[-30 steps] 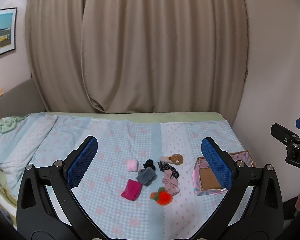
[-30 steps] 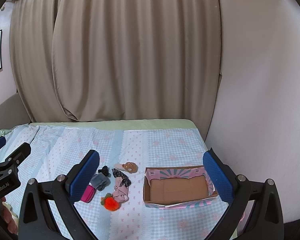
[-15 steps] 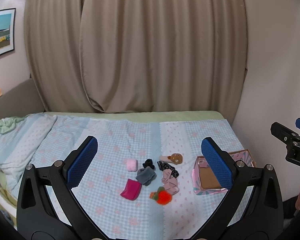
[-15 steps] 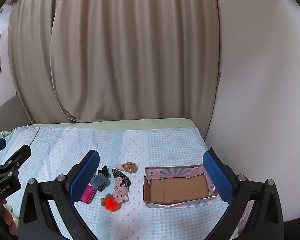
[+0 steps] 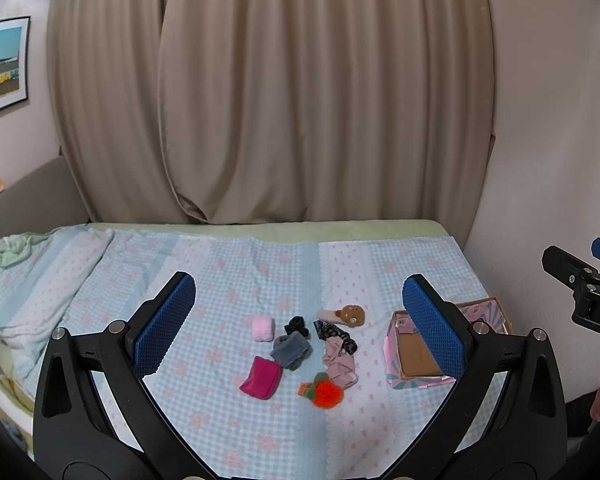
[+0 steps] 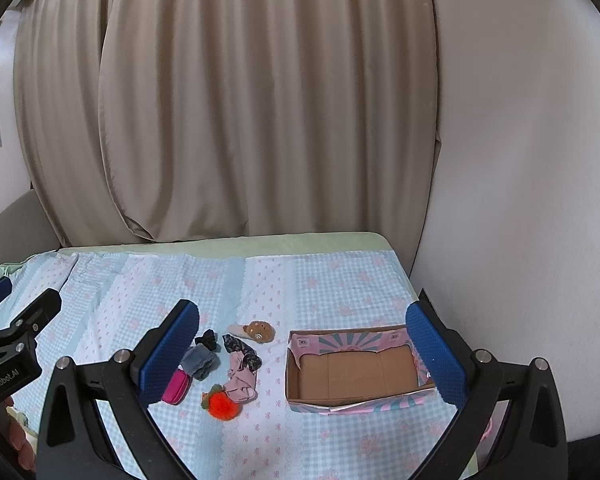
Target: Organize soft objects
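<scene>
Small soft objects lie in a cluster on the bed: a magenta pouch [image 5: 261, 378], a grey cloth [image 5: 291, 350], a pale pink roll [image 5: 262, 328], a black scrunchie [image 5: 297, 325], a dusty pink cloth [image 5: 339, 365], an orange fuzzy toy [image 5: 325, 393] and a brown cookie-shaped piece [image 5: 352, 315]. An open, empty pink cardboard box [image 6: 356, 372] sits to their right. My left gripper [image 5: 298, 326] is open and empty, held above the cluster. My right gripper [image 6: 302, 354] is open and empty, above the box's left end.
The bed has a light blue checked cover [image 5: 228, 272] with a crumpled pillow [image 5: 24, 280] at the left. Beige curtains [image 5: 260, 100] hang behind. A white wall [image 6: 520, 200] borders the bed's right side, close to the box.
Both views have shifted only slightly. The objects and box lie where they were. Both grippers stay open.
</scene>
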Action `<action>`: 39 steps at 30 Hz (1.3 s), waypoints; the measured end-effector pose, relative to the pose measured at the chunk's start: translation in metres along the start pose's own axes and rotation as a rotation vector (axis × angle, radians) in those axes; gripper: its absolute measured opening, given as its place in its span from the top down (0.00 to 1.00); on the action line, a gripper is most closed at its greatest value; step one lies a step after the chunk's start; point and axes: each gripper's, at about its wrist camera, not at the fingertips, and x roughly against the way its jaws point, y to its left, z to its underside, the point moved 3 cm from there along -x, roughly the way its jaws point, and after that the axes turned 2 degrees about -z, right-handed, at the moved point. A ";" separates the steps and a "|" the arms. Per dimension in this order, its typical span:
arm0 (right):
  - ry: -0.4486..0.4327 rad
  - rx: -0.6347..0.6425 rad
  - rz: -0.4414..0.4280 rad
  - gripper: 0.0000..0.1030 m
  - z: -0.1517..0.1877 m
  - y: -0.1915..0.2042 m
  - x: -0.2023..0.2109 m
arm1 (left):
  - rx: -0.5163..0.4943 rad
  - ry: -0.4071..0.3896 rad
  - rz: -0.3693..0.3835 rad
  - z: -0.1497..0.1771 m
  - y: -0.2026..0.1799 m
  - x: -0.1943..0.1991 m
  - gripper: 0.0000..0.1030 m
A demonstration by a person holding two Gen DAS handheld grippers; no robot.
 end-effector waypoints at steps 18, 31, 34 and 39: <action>-0.001 -0.002 0.002 0.00 -0.003 0.001 0.002 | -0.006 -0.003 -0.041 0.000 0.003 0.001 0.00; -0.001 -0.005 0.001 0.00 -0.002 -0.001 0.001 | -0.008 0.000 -0.045 -0.002 0.004 -0.001 0.00; -0.001 -0.005 -0.002 0.00 -0.001 -0.001 0.001 | 0.003 0.001 -0.027 -0.003 0.008 -0.002 0.00; -0.021 0.008 -0.013 0.00 -0.003 0.003 0.001 | 0.011 0.023 -0.021 -0.004 0.016 -0.010 0.00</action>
